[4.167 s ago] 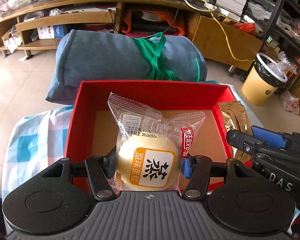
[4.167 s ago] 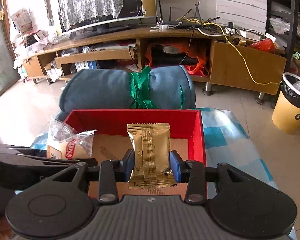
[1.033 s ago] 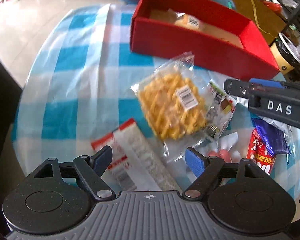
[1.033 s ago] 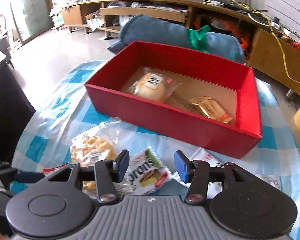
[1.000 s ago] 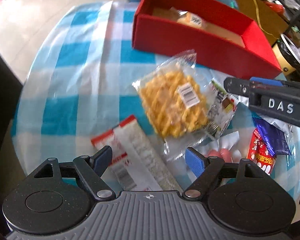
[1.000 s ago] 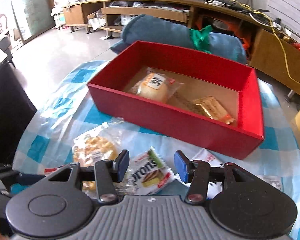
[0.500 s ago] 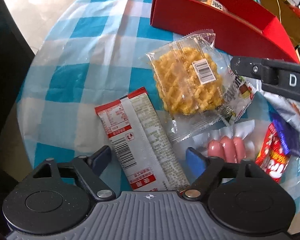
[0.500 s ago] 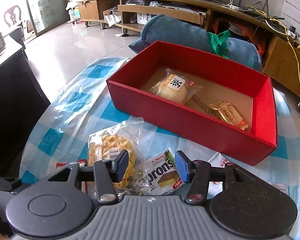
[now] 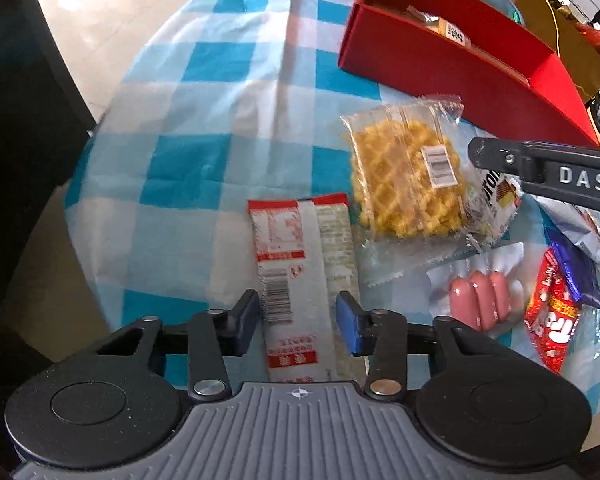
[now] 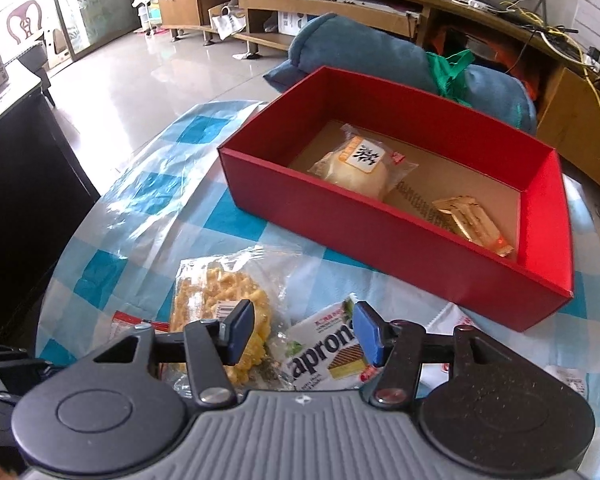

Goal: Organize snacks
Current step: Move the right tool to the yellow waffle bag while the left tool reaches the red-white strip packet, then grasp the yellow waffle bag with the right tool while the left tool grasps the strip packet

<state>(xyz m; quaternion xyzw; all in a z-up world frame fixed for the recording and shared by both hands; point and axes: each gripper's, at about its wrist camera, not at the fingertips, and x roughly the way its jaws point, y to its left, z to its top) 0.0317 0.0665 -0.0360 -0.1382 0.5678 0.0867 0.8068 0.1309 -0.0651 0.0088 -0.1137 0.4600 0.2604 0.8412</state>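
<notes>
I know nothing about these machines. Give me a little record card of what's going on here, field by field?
Setting: table with a blue-checked cloth
Container: red box at the far side
Already in box: round bun, gold packet
Left claw: open, straddling a long red-and-white packet flat on the cloth
Right claw: open, above a wafer pack
Still loose: waffle snack, sausage pack, red candy wrapper
Stage: nothing gripped yet

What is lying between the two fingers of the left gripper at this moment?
In the left wrist view, the long red-and-white snack packet lies flat on the checked tablecloth, passing between the open fingers of the left gripper.
</notes>
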